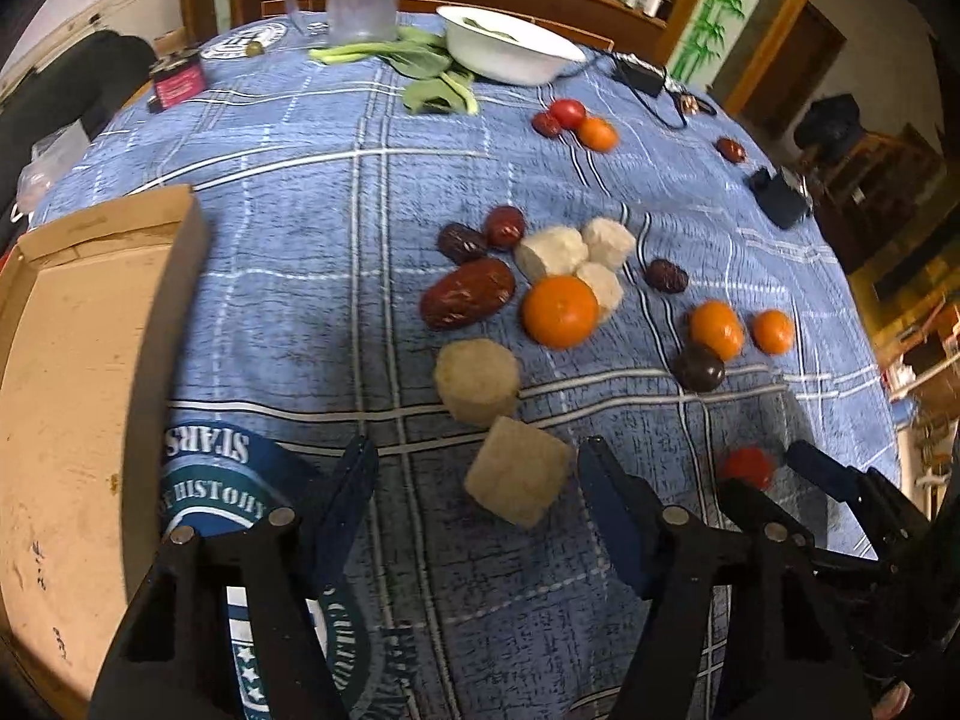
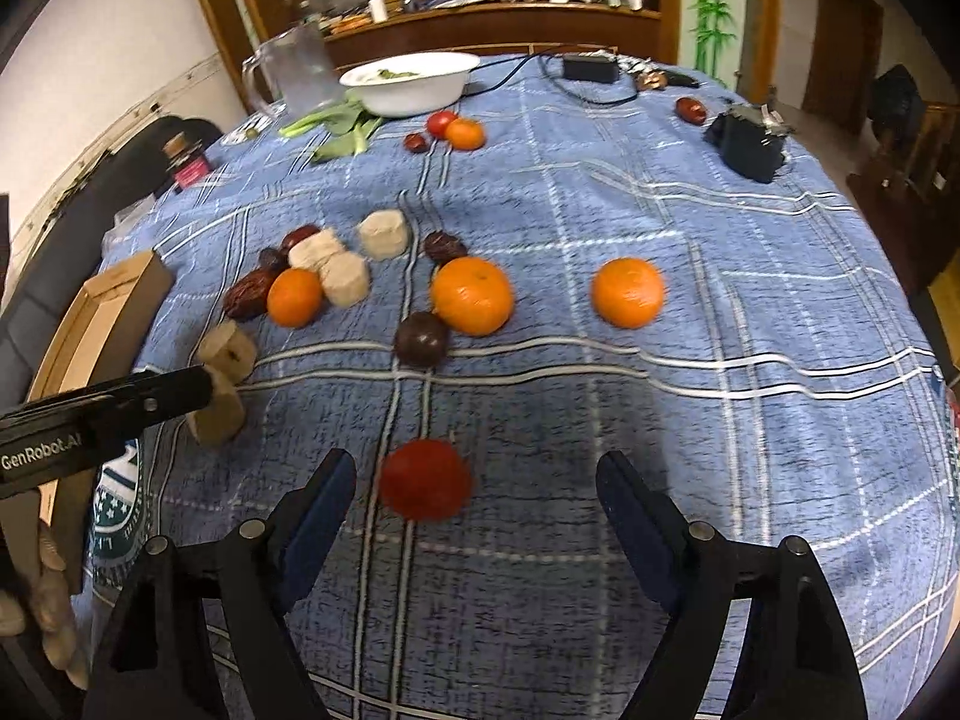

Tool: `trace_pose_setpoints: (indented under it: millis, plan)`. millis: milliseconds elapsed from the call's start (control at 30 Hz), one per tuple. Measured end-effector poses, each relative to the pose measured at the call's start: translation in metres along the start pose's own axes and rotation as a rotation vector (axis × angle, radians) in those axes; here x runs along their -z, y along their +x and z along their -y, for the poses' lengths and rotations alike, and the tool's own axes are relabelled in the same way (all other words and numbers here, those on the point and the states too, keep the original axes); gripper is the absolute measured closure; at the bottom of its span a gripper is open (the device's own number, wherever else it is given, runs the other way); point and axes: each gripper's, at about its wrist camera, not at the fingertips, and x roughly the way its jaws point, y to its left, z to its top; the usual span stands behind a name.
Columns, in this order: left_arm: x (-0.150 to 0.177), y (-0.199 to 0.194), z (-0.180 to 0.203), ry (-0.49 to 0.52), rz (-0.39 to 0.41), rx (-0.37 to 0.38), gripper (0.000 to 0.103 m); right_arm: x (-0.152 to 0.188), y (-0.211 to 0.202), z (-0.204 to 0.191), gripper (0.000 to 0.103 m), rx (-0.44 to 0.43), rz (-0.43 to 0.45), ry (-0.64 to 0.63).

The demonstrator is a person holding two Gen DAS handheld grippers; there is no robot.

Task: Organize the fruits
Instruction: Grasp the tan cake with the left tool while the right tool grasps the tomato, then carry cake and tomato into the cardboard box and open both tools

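Step in hand: a red tomato (image 2: 425, 479) is approached by the right gripper (image 2: 474, 498), fingers apart, nothing held.
Tomato: between those fingers, blurred, probably untouched.
Left gripper (image 1: 477, 480): spread, empty, around a pale block (image 1: 517, 479) beside the tomato.
Cardboard box (image 1: 78, 372): well left of the tomato.
Next move: closing on the tomato is called for.

Matt woven tablecloth (image 2: 660, 420), plain cardboard box (image 1: 78, 360), glossy white bowl (image 1: 510, 54).

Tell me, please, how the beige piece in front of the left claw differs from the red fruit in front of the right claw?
The beige piece is blocky, flat-faced and rough; the red fruit is round and smooth. The piece nearly touches another beige chunk; the fruit lies alone. Both rest on the blue cloth, ungripped.
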Motion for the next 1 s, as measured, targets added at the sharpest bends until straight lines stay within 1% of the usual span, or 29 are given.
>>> trace_pose_setpoints:
  millis: [33, 100, 133, 167, 233, 300, 367, 400, 467, 533, 700, 800, 867, 967, 1000]
  plan:
    - [0.001, 0.002, 0.001, 0.005, -0.005, -0.001, 0.035, 0.001, 0.001, -0.001, 0.021, -0.004, -0.006, -0.004]
    - [0.002, 0.008, 0.004, 0.015, -0.016, -0.002, 0.047, 0.002, 0.005, -0.004, 0.024, -0.004, -0.016, -0.016]
    - [0.003, 0.010, 0.006, 0.018, -0.022, 0.018, 0.054, 0.002, 0.006, -0.004, 0.025, -0.002, -0.018, -0.020]
    - [0.003, 0.011, 0.007, 0.021, -0.024, 0.023, 0.063, 0.002, 0.008, -0.006, 0.027, 0.001, -0.021, -0.025]
    - [0.005, 0.014, 0.013, 0.043, -0.029, 0.019, 0.069, 0.002, 0.009, -0.006, 0.029, 0.010, -0.022, -0.032]
    - [0.006, 0.013, 0.018, 0.069, -0.022, 0.000, 0.069, 0.002, 0.009, -0.008, 0.035, 0.023, -0.021, -0.047]
    - [0.007, 0.011, 0.016, 0.059, -0.022, 0.012, 0.069, 0.002, 0.008, -0.008, 0.044, 0.019, -0.018, -0.053]
    - [0.007, 0.010, 0.014, 0.050, -0.019, 0.013, 0.069, 0.002, 0.007, -0.008, 0.047, 0.008, -0.018, -0.049]
    - [0.008, 0.007, 0.011, 0.039, -0.013, 0.010, 0.069, 0.002, 0.007, -0.009, 0.059, -0.007, -0.020, -0.050]
    - [0.009, 0.002, 0.007, 0.027, -0.006, 0.011, 0.069, 0.003, 0.006, -0.011, 0.067, -0.016, -0.020, -0.054]
    - [0.012, -0.015, -0.007, -0.012, 0.022, 0.015, 0.069, 0.003, 0.004, -0.023, 0.068, -0.024, -0.020, -0.078]
    - [0.014, -0.031, -0.025, -0.051, 0.047, 0.009, 0.069, 0.001, -0.001, -0.037, 0.068, -0.040, -0.001, -0.111]
    - [0.013, -0.041, -0.038, -0.074, 0.062, 0.000, 0.069, -0.001, -0.003, -0.051, 0.067, -0.066, 0.004, -0.135]
    - [0.012, -0.060, -0.070, -0.131, 0.092, -0.013, 0.069, -0.007, -0.003, -0.080, 0.067, -0.112, 0.006, -0.175]
    - [0.012, -0.066, -0.086, -0.155, 0.101, -0.022, 0.069, -0.009, -0.003, -0.089, 0.067, -0.126, 0.006, -0.187]
